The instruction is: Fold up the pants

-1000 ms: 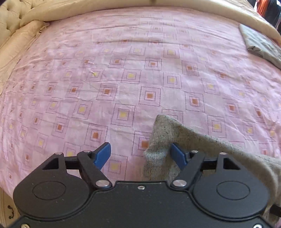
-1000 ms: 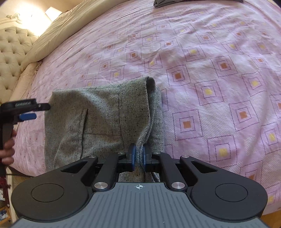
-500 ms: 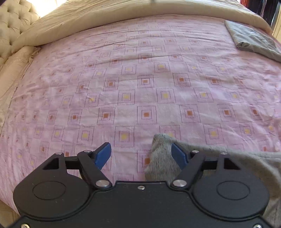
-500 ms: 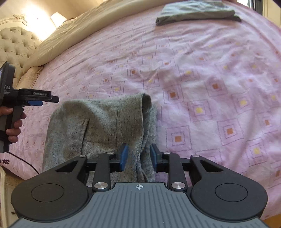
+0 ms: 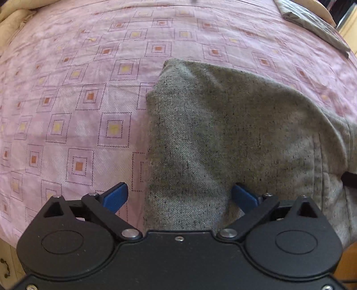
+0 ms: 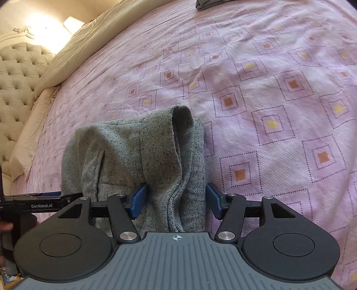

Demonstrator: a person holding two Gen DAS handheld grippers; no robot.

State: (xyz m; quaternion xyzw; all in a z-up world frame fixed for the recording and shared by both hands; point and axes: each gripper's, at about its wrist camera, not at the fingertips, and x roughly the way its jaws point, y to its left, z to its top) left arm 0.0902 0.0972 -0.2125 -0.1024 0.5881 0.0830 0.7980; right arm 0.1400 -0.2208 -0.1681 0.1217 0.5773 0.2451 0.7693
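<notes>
The grey speckled pants (image 5: pixel 223 125) lie folded on the pink patterned bedspread (image 5: pixel 89 89) near the bed's front edge. My left gripper (image 5: pixel 179 197) is open, its blue pads straddling the pants' left near edge. In the right wrist view the pants (image 6: pixel 138 156) show a pocket seam and a raised fold at the right side. My right gripper (image 6: pixel 176 200) is open, with the pants' right edge between its blue pads but not clamped. The left gripper (image 6: pixel 40 200) shows at the left of that view.
A folded dark grey garment (image 5: pixel 312 20) lies at the far right of the bed, also in the right wrist view (image 6: pixel 209 3). Beige pillows (image 6: pixel 73 58) and a tufted headboard (image 6: pixel 17 78) stand at the left. The bed's front edge is just below both grippers.
My right gripper has opened, letting go of the pants' right edge. My left gripper stayed open and moved forward and right over the pants' left edge.
</notes>
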